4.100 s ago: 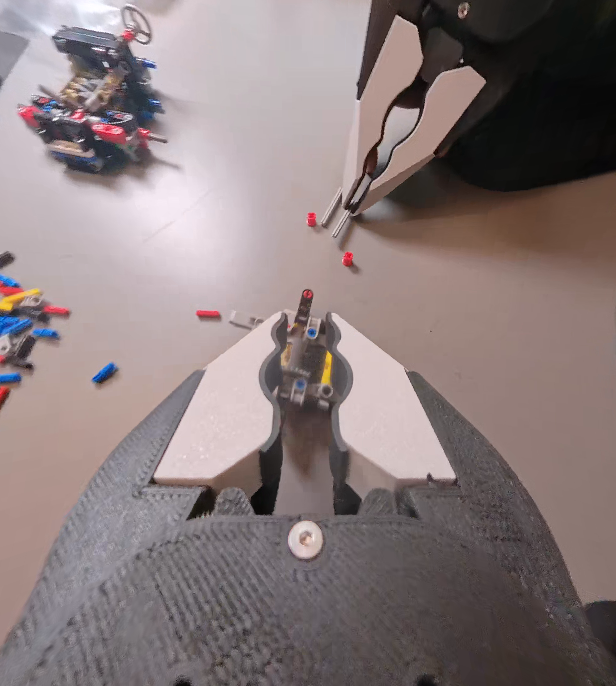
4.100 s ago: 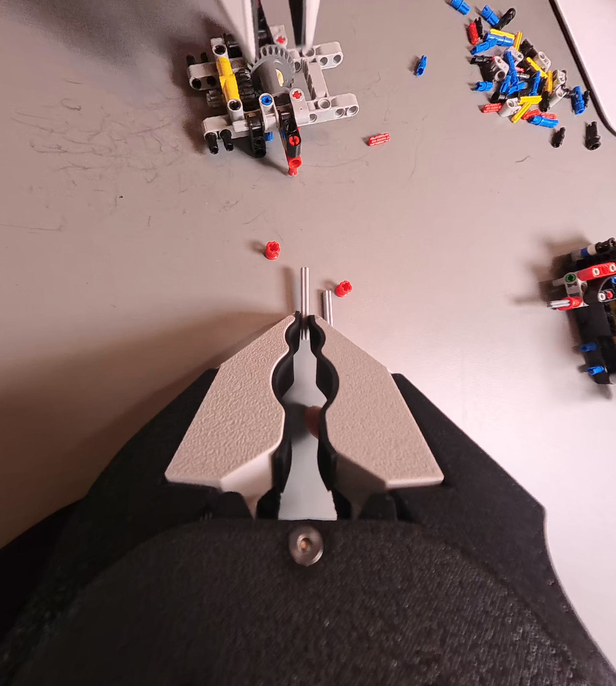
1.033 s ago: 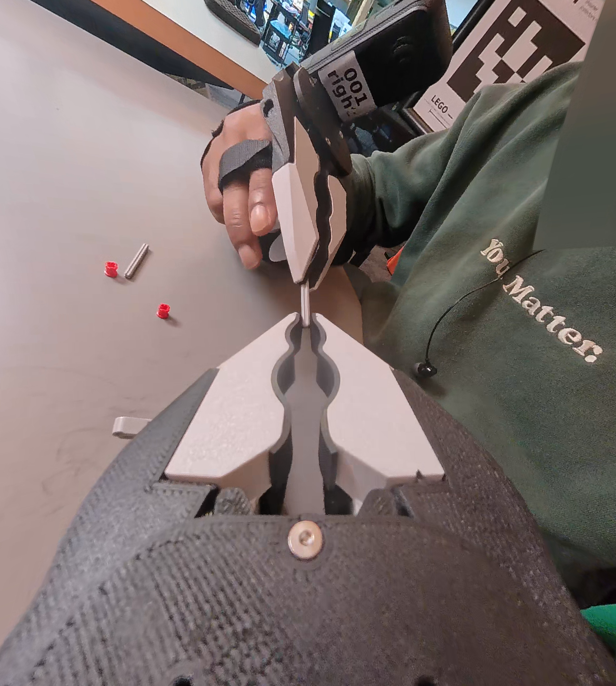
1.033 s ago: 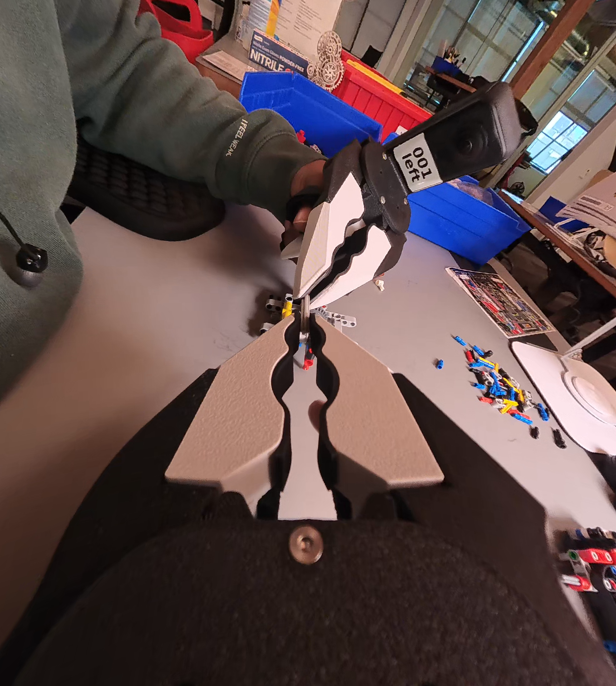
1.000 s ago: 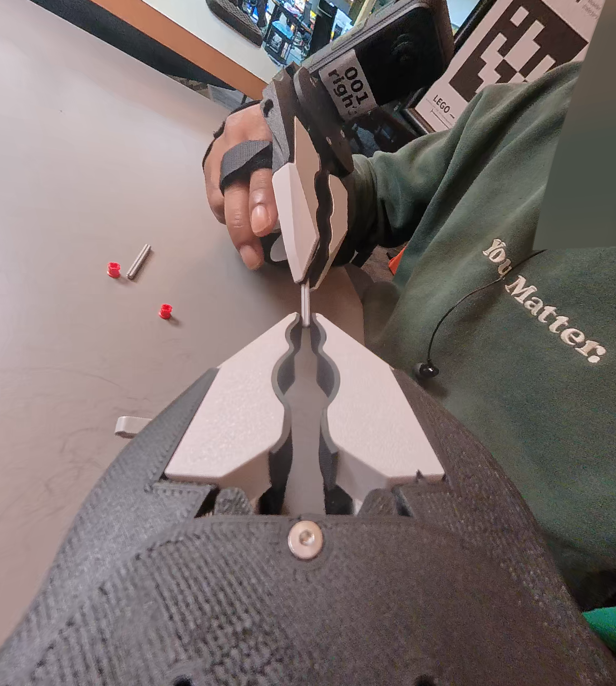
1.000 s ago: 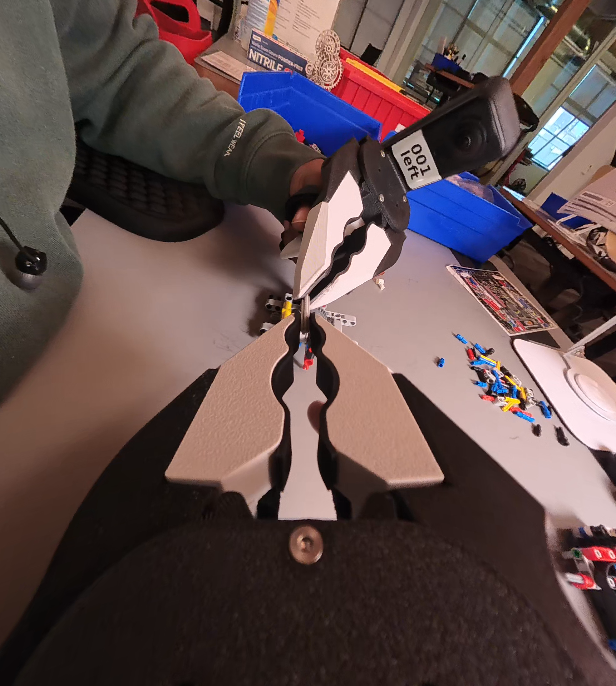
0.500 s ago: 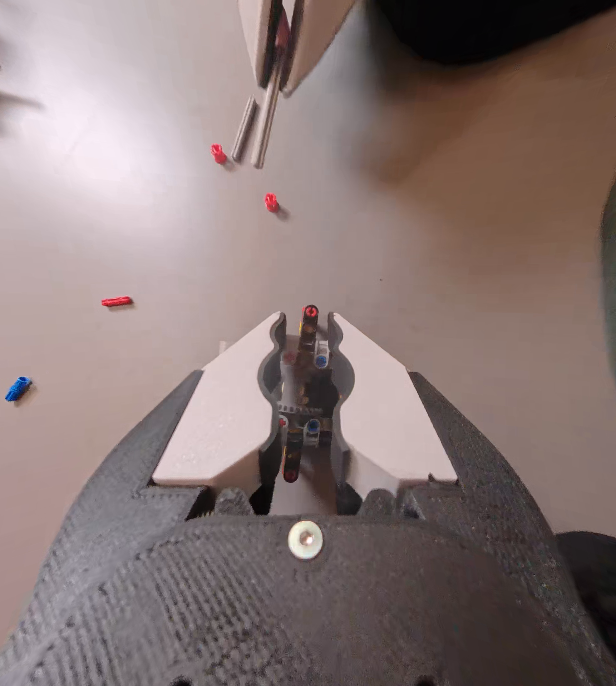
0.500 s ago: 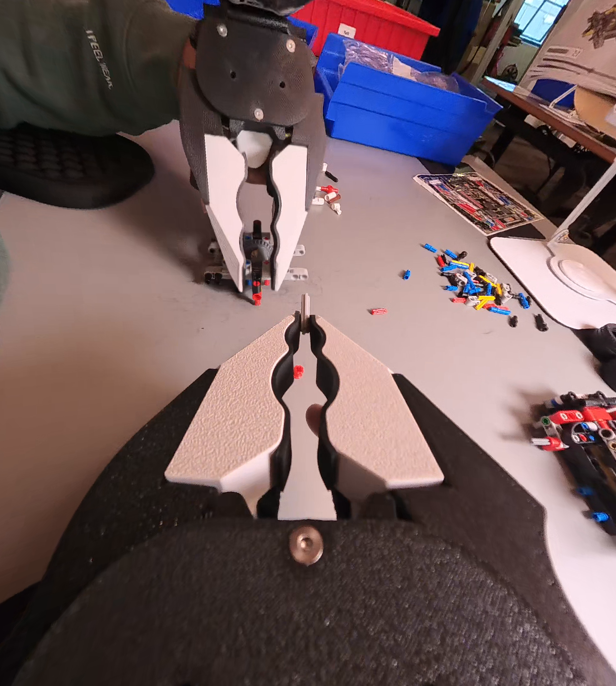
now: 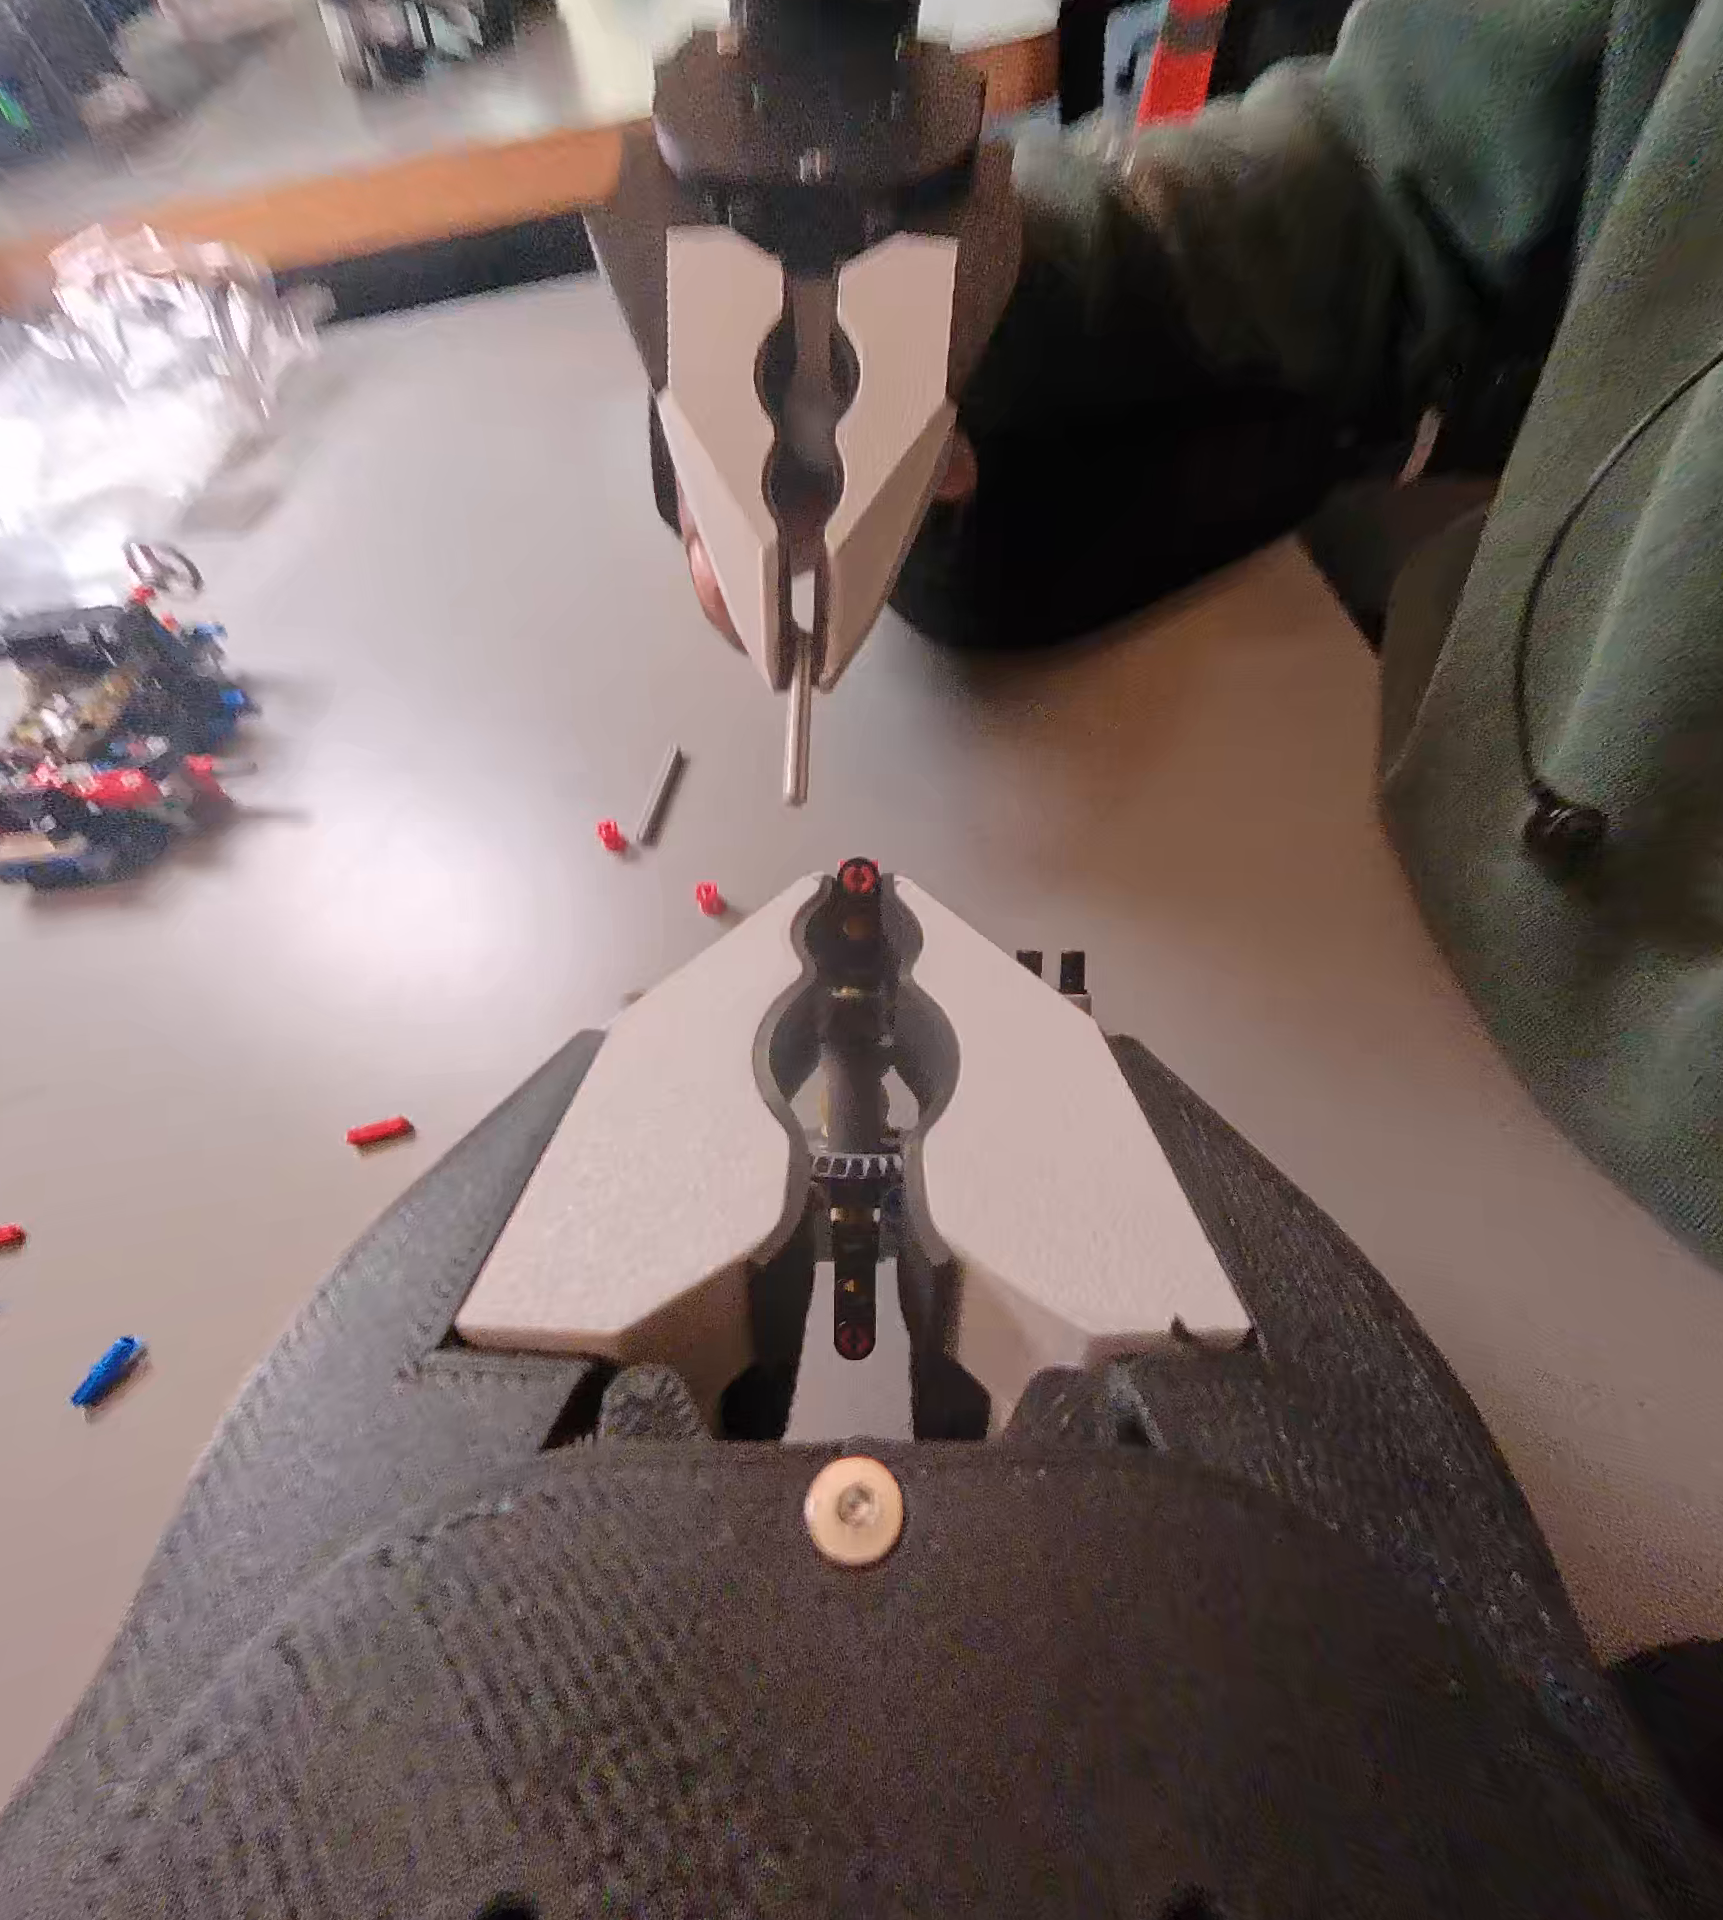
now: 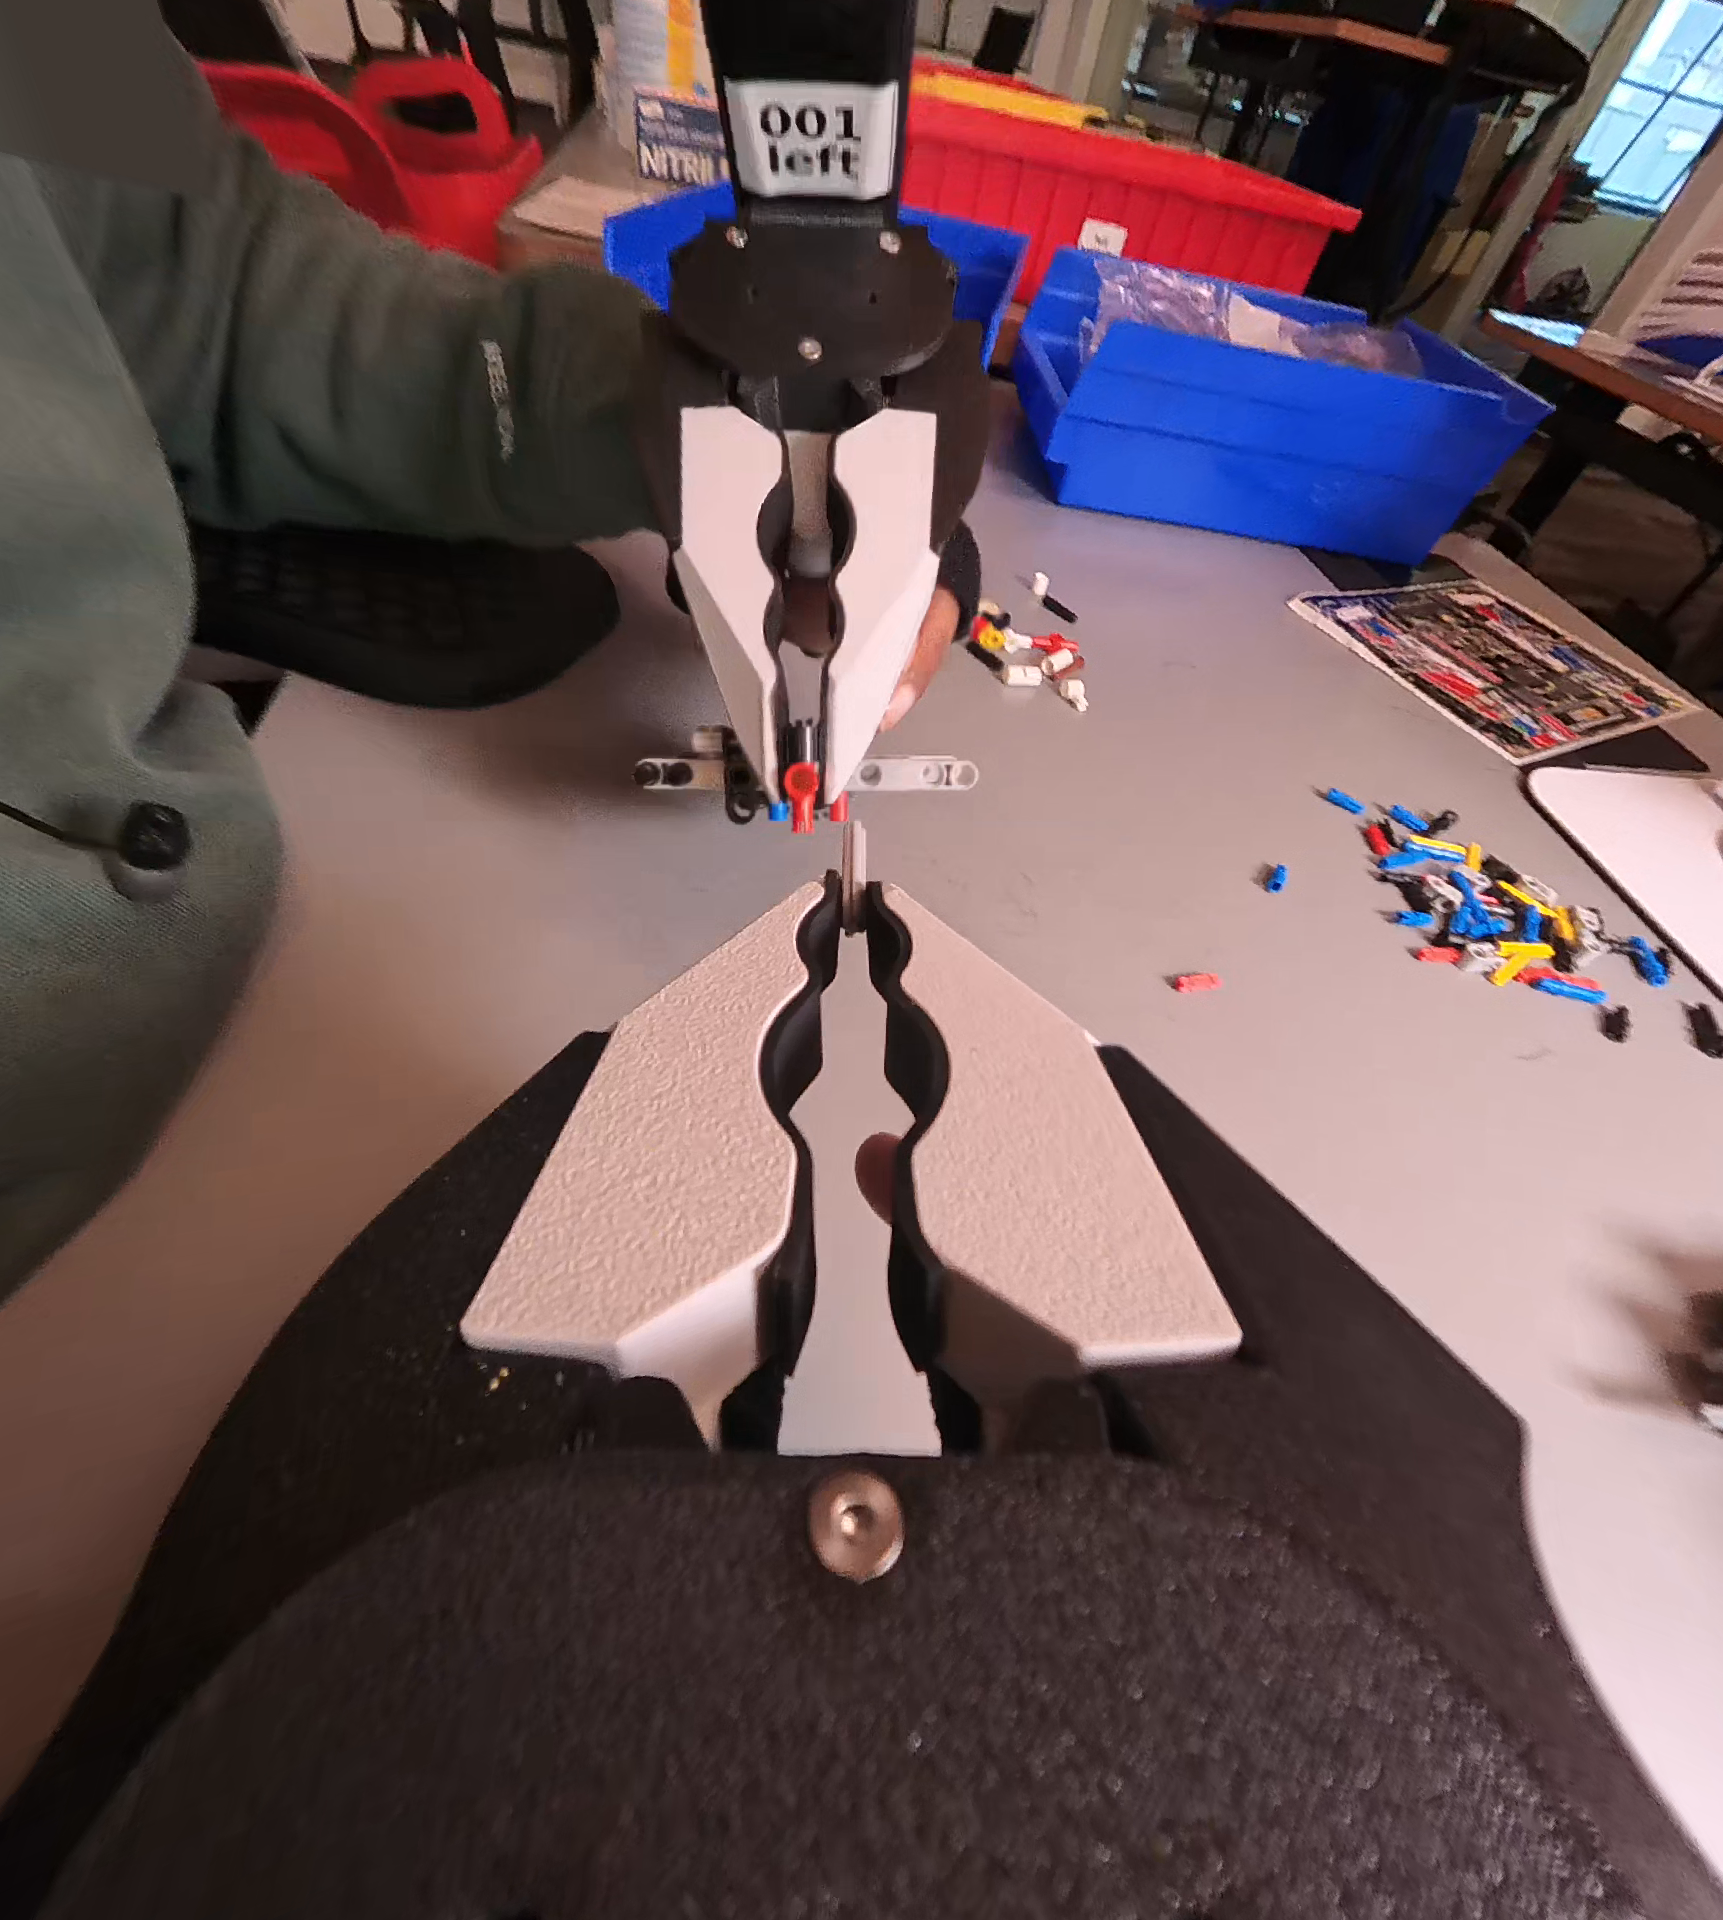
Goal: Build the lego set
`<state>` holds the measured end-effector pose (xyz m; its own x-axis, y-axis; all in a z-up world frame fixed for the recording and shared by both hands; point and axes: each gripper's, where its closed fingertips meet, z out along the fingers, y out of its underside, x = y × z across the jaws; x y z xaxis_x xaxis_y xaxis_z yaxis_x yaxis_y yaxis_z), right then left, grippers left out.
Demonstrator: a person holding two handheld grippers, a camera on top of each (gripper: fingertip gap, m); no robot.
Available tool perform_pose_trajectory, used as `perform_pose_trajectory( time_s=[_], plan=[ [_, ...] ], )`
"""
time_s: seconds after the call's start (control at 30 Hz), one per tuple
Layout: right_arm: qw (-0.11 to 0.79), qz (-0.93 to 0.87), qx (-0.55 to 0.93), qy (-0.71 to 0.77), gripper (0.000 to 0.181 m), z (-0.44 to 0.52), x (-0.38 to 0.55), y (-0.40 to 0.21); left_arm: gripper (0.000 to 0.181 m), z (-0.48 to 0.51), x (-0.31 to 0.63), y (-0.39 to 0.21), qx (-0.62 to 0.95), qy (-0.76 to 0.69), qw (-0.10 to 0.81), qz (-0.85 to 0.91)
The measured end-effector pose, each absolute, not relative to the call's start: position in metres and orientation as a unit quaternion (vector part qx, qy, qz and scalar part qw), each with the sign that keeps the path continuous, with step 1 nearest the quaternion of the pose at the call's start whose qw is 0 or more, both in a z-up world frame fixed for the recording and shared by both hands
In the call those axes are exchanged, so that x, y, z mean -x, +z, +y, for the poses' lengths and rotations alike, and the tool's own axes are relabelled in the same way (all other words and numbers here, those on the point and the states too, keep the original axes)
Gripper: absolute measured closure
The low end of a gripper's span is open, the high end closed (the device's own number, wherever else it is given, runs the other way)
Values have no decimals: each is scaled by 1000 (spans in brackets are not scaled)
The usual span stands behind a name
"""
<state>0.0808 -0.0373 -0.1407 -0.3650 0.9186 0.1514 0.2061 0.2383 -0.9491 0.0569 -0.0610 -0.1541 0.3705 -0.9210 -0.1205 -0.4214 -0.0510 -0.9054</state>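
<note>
Your left gripper [image 9: 855,883] clamps the gear assembly [image 10: 803,779] just above the table [image 9: 317,987]; your right gripper [image 10: 849,894] pinches the grey axle [image 10: 851,857] at its tips. Line the axle up square with the red-tipped hole, hold the assembly rigid, then push straight in

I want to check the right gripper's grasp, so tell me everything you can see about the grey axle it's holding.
The grey axle is a thin, straight rod, plastic by its look, in matte light grey. The right gripper is shut on one end, pinching it at the very fingertips, so most of its length sticks out beyond them. It hangs above the table, touching nothing else. Its free end points toward the small assembly held in the left gripper, with a gap between them.
</note>
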Motion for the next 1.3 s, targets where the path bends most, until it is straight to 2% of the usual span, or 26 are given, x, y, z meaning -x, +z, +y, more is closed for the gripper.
perform_pose_trajectory(
  time_s=[0.27, 1.3],
  plan=[
    [378, -658, 393, 520, 178, -48, -87, -117, 177, -73, -59, -118, 603, -314, 556, 479],
    [357, -650, 358, 568, 178, -73, -91, -101, 177, -93, -72, -110, 543, -326, 575, 518]
  ],
)
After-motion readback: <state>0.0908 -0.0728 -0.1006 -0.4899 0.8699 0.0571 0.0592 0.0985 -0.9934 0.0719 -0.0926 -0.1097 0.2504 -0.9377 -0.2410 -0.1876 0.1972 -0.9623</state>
